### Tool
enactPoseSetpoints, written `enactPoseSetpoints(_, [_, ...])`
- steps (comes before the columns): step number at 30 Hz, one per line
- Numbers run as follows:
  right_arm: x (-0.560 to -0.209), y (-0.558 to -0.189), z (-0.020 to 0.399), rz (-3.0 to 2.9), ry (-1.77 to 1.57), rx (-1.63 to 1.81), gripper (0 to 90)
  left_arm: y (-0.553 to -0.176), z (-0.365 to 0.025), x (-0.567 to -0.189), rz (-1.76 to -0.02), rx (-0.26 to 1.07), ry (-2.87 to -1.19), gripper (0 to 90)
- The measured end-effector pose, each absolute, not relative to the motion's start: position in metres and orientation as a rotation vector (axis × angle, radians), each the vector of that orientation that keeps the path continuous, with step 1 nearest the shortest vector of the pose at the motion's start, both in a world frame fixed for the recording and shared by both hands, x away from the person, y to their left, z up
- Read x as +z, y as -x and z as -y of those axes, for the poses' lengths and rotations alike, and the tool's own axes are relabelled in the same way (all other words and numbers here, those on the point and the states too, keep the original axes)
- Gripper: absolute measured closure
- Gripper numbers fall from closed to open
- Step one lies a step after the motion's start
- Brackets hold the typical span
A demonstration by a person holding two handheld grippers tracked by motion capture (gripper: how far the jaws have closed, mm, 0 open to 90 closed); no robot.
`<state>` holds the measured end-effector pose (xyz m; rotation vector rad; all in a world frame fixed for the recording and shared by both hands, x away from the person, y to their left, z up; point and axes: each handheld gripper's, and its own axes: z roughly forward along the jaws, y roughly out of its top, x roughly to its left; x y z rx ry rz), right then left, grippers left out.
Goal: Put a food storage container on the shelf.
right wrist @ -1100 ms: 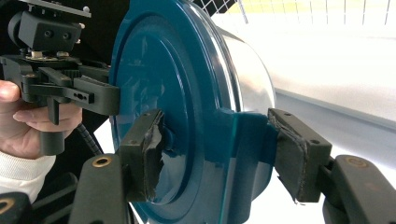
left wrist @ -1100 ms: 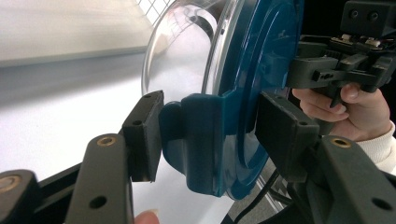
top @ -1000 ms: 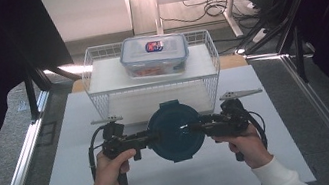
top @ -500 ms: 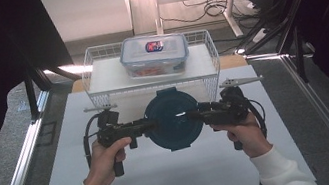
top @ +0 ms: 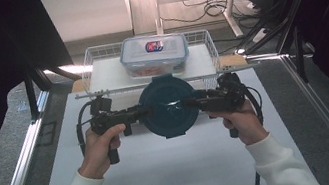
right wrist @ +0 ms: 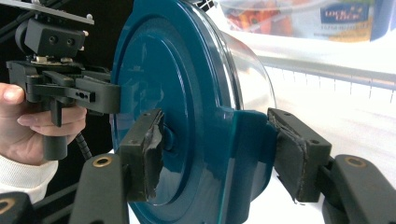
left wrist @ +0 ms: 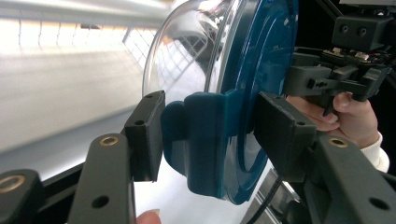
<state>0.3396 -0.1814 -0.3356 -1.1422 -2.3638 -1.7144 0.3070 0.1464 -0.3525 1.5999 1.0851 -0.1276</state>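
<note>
Held item: a round glass container with a teal lid (top: pixel 169 106), carried between the two grippers above the white bench (top: pixel 165 168), near its far edge and midway between its left and right edges.
Left gripper (top: pixel 136 113): jaws clenched on the lid's left clip tab, one pad on each face of the tab, as the left gripper view shows (left wrist: pixel 205 135).
Right gripper (top: pixel 199 102): jaws grasping the lid's clip tab on the opposite side (right wrist: pixel 224 154); one pad lies on the lid's flat face, the other on the tab's outer face.
Hands: one hand on each gripper handle, white sleeves entering from the near edge.
Wire basket (top: pixel 92 66): stands at the far edge, just behind the held container.
Rectangular food box (top: pixel 154 54): sits in the basket, lid on.
</note>
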Motion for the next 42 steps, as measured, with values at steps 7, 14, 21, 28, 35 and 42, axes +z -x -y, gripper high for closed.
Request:
enactPoseSetpoints(7, [-0.319,-0.353,0.179,2.365,1.125,-1.732,39.0,-0.319,-0.15,-0.332,-1.069,-0.104,-1.603,44.5])
enactPoseSetpoints(14, [-0.301,-0.36,0.176,2.374,1.11,-1.751,39.1,-0.327,-0.154,-0.314,-1.05,-0.084,-1.602,44.6])
enactPoseSetpoints(21, [-0.281,-0.372,0.171,2.388,1.094,-1.758,39.2,-0.337,-0.158,-0.297,-1.047,-0.07,-1.588,44.6])
enactPoseSetpoints(28, [-0.264,-0.384,0.165,2.397,1.09,-1.773,39.2,-0.349,-0.164,-0.282,-1.043,-0.069,-1.581,44.5])
enactPoseSetpoints(35, [-0.251,-0.397,0.16,2.379,1.108,-1.785,39.2,-0.367,-0.168,-0.267,-1.032,-0.07,-1.595,44.4])
enactPoseSetpoints(42, [-0.237,-0.412,0.16,2.378,1.127,-1.783,39.2,-0.383,-0.168,-0.255,-1.033,-0.083,-1.596,44.4])
